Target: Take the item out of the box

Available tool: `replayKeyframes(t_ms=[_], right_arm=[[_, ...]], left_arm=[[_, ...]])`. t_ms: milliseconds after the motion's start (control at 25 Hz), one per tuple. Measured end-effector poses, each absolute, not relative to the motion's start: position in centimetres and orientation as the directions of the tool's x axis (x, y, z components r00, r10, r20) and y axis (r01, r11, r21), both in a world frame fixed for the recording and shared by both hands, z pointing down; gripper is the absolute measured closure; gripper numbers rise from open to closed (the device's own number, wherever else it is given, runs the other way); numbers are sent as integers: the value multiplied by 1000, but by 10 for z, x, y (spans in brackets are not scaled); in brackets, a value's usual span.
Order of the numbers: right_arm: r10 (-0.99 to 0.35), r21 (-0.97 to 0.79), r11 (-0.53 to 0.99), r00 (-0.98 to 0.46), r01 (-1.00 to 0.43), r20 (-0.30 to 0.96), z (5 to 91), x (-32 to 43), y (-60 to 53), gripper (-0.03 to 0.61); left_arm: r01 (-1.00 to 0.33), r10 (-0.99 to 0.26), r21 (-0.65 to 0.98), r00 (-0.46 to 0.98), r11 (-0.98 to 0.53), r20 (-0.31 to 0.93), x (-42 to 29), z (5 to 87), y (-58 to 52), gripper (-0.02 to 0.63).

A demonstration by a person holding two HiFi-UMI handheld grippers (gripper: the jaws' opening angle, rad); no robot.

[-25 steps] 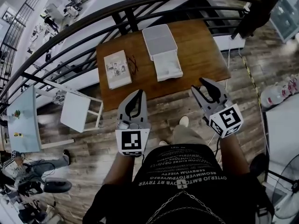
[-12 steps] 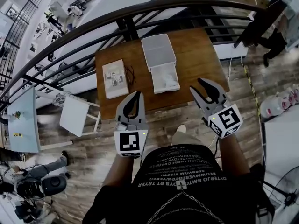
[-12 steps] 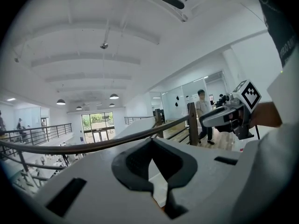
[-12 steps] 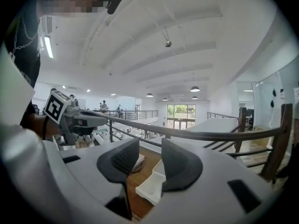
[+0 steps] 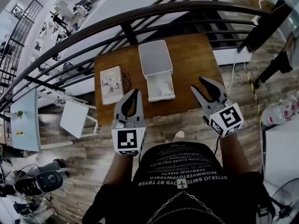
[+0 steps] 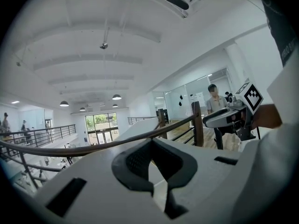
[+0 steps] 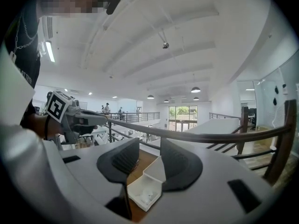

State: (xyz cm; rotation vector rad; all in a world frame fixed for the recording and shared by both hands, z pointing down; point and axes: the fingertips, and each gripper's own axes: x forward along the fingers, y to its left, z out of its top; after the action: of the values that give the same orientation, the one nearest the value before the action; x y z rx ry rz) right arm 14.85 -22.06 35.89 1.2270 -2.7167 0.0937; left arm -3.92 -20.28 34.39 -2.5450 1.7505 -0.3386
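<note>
Running lengthwise away, open box (image 5: pixel 155 57), item (image 5: pixel 161 85) perhaps inside, left tool (image 5: pixel 134 92), right tool (image 5: pixel 197 82) both spread empty

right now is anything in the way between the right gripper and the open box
Nothing visible does. Only bare wooden table lies between the right gripper, jaws apart, and the open white box. The booklet lies on the box's other side.
</note>
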Motion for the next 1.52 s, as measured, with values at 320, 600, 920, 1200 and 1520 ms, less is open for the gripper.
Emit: replayKeyframes(t_ms=[320,600,920,1200,1520], right_arm=[[-711,-47,678,-671,-733,210,399,158,-258,433],[-672,-90,686,-677,-722,301,454,131,-283,433],[-627,-147,668,-658,-729,417,530,87,-309,433],[-581,-152,660,-628,-736,518,592,61,-333,433],[-501,-175,636,-574,-752,647,668,51,-343,433]], left_arm=[[-933,-936,-155,294,-325,194,-39,360,-219,609],[-933,-932,-150,292,-327,215,-65,370,-235,607],[-917,-918,-144,341,-372,203,-103,371,-291,607],[-906,-903,-125,373,-404,214,-127,381,-338,607],[-902,-900,-118,387,-415,201,-147,384,-378,607]])
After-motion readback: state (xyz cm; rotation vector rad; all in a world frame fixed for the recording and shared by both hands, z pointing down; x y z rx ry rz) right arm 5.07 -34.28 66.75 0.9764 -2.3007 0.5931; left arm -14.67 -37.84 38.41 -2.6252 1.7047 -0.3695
